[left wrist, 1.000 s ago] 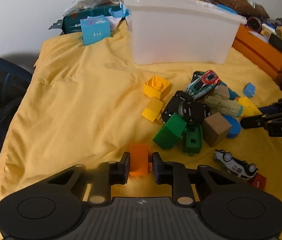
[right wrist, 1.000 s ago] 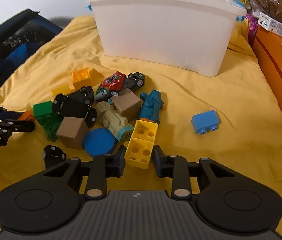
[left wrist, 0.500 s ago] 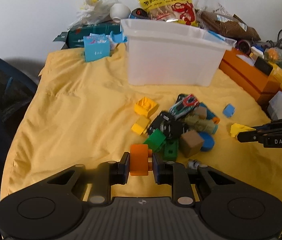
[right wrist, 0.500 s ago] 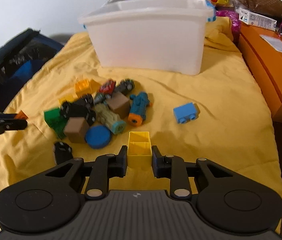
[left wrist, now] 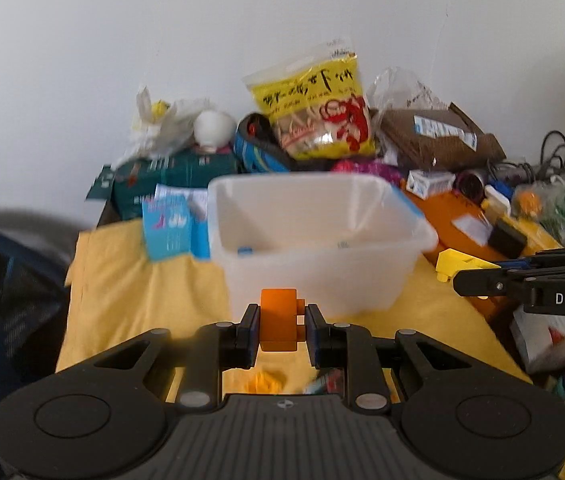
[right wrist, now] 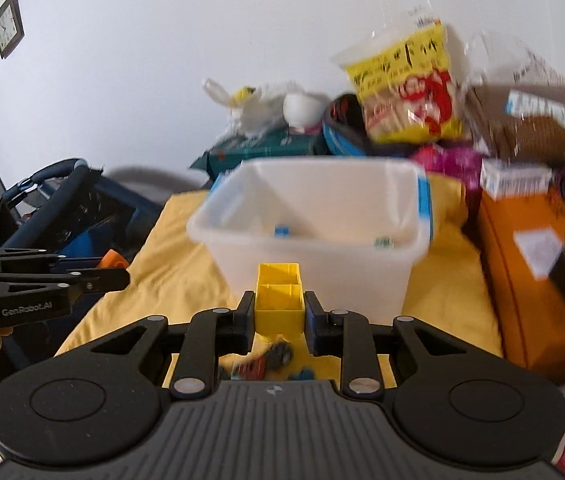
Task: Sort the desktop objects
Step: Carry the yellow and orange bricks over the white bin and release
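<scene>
Yellow cloth (left wrist: 130,280) covers my surface, with the white bin (left wrist: 314,240) at twelve o'clock. My left gripper (left wrist: 280,324) is clamped on the orange block (left wrist: 278,318), squarely between its jaws. My right gripper (right wrist: 278,314) pinches the yellow brick (right wrist: 279,300), hollow side up.

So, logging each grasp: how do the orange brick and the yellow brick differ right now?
The orange brick sits in the left gripper, its studs facing sideways; the yellow brick sits in the right gripper, hollow underside up. Both are clamped, raised short of the white bin.
</scene>
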Tool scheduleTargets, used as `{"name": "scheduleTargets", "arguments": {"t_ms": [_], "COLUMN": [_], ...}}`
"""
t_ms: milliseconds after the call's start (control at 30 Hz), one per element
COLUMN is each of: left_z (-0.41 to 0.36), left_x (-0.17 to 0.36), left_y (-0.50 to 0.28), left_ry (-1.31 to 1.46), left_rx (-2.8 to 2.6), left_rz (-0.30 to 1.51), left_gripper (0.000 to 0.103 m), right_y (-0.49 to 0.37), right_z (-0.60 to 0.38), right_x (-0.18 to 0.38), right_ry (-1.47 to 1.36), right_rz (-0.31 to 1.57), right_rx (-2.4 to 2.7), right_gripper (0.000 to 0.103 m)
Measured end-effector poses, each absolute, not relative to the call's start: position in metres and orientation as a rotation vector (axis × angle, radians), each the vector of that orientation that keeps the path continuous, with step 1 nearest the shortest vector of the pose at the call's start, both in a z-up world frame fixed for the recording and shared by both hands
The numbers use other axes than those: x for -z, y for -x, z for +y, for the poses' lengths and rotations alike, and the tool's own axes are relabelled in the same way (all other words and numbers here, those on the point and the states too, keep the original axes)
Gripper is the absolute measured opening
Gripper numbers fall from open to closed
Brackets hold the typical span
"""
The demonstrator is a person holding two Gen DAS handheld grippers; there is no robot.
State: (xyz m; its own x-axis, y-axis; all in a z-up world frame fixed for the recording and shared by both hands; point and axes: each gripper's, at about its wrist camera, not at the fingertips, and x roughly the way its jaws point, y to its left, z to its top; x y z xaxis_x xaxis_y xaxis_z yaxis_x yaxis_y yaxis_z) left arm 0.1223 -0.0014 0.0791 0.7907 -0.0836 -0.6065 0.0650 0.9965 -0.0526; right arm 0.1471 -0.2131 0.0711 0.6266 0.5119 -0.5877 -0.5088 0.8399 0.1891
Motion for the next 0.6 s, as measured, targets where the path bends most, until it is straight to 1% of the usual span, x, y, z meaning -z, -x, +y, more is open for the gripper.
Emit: {"name": "scheduleTargets", "arguments": {"t_ms": [300, 600], "left_z": [-0.009, -0.020], "left_x": [-0.111, -0.129], "left_y": [-0.199, -0.257], "left_ry": [0.015, 0.023], "left_rx": [0.066, 0.037], "left_rz": [0.637, 0.612], "left_gripper": [0.026, 0.026], "right_y": [-0.205, -0.252], "right_z": [-0.200, -0.190], "right_x": [-0.096, -0.093], "right_ry": [0.027, 0.061], "right_rz": [0.651, 0.698], "right_rx": [-0.539, -0.467], "right_gripper": [0.027, 0.027]}}
